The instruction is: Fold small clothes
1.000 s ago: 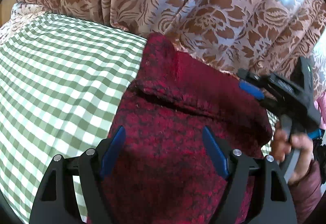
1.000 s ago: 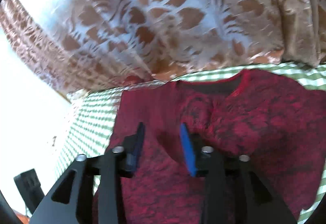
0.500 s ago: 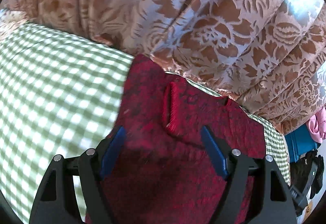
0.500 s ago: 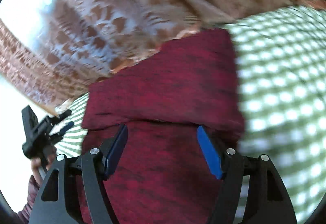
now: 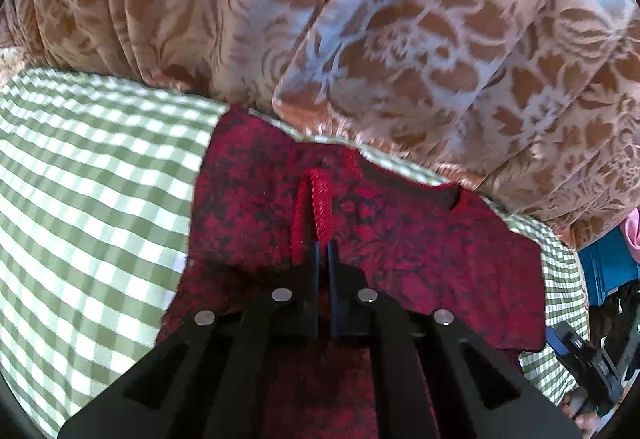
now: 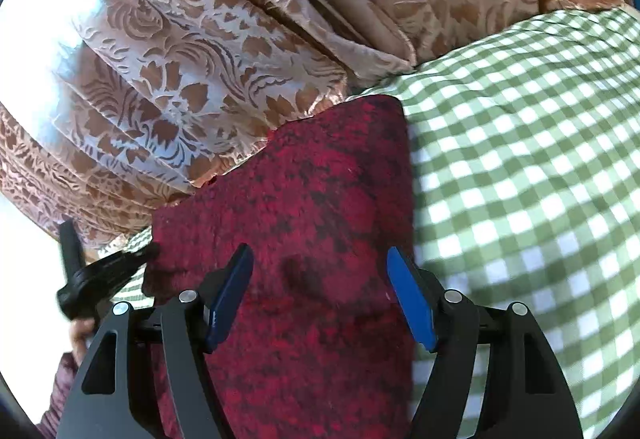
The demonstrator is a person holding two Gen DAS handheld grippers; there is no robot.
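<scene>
Sweater mid-fold at frame centre: left gripper clenched on its cuff, right gripper released; next, carry cuff across.

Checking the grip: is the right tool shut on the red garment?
No, the right tool is open, its blue pads spread above the red garment.

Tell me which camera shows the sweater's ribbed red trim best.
The left wrist view. There the ribbed trim stands up as a bright red ridge on the red sweater, just ahead of the closed left gripper. The right wrist view shows only plain knit between the open right gripper; no trim appears.
</scene>
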